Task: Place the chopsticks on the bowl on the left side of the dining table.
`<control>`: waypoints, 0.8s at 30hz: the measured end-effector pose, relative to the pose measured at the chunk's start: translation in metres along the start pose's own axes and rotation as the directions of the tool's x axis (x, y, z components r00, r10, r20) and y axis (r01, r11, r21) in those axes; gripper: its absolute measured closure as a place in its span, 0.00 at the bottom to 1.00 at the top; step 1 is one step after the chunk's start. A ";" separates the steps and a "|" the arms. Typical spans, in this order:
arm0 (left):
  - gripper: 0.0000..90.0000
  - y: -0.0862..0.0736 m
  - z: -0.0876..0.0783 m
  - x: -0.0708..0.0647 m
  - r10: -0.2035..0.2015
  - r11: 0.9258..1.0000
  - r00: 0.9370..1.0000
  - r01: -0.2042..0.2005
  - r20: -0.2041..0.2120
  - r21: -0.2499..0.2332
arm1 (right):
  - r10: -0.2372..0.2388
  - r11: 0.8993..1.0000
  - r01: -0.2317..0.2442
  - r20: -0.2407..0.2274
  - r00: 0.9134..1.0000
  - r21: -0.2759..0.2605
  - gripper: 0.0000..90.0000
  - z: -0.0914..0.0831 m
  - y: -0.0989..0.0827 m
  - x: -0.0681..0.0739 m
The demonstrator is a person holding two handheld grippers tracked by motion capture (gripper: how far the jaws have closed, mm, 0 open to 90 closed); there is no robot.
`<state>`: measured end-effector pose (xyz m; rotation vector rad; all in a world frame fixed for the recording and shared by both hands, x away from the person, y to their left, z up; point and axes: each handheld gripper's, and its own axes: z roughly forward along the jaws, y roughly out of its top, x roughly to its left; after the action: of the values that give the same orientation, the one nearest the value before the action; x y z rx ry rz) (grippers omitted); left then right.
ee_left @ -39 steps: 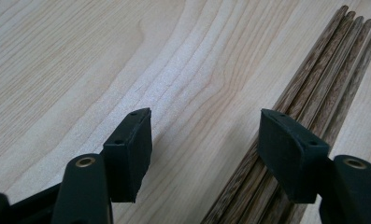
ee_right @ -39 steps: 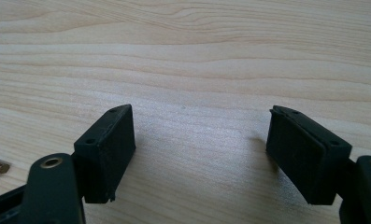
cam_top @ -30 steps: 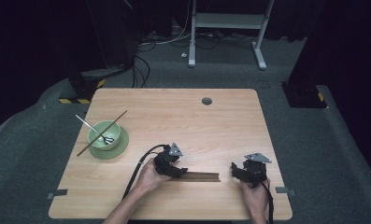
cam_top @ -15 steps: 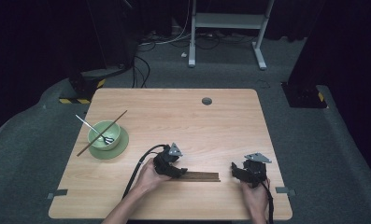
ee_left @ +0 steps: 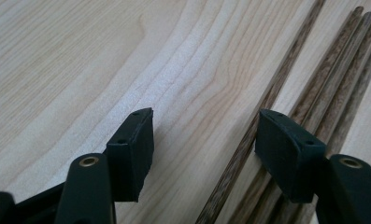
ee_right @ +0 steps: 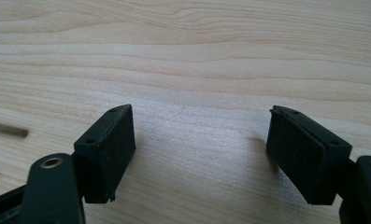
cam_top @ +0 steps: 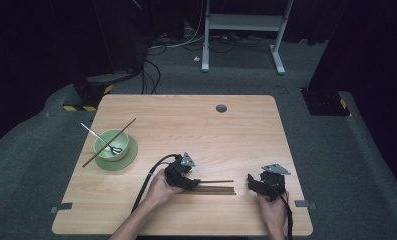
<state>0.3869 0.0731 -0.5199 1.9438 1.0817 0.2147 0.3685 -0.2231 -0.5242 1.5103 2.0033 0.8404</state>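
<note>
Two tongs: your left tongs (cam_top: pixel 192 183) and your right tongs (cam_top: pixel 251 183) both sit low over the near part of the desk (cam_top: pixel 236 135), facing each other across a bare strip of wood.
Left tongs: wide apart, though the jaws have just been closing a little; in the left gripper view (ee_left: pixel 204 135) they clamp nothing yet.
Between the left jaws: one brown chopstick (ee_left: pixel 248 140) runs slantwise through the gap, close against the inner face of the right-hand pad (whether it touches that pad you cannot tell).
Chopstick bundle: the other chopsticks (ee_left: pixel 342 79) lie side by side, just outside that same pad and partly under it.
Bundle from above: the chopsticks (cam_top: pixel 213 188) stretch from your left tongs toward your right tongs, ending short of them; the single chopstick (cam_top: pixel 217 181) lies just on the far side of the bundle.
Right tongs: apart and holding nothing, with bare desk between the pads in the right gripper view (ee_right: pixel 199 140).
Stick ends: two chopstick tips (ee_right: pixel 8 129) show at the left edge of that view, well clear of the jaws.
Green bowl (cam_top: pixel 111 145): well off beyond your left tongs, toward the desk's left side, on a green saucer (cam_top: pixel 126 159).
In the bowl: a metal spoon (cam_top: pixel 98 137) and one more chopstick (cam_top: pixel 108 142) laid across the rim.
</note>
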 end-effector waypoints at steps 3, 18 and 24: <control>0.42 0.001 0.001 0.000 0.011 1.000 1.000 -0.011 -0.001 0.005 | 0.000 1.000 0.000 0.000 1.000 0.000 0.26 0.000 0.000 0.000; 0.57 0.009 0.008 0.000 0.045 0.999 0.999 -0.045 -0.001 0.009 | 0.000 1.000 0.000 0.000 1.000 0.000 0.26 0.000 0.000 0.000; 0.65 0.012 0.009 0.002 0.070 0.997 0.997 -0.070 -0.011 0.031 | 0.000 1.000 0.000 0.000 1.000 0.000 0.26 0.000 0.000 0.000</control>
<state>0.4001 0.0662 -0.5163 2.0118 1.0309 0.2505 0.3685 -0.2231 -0.5242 1.5101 2.0032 0.8404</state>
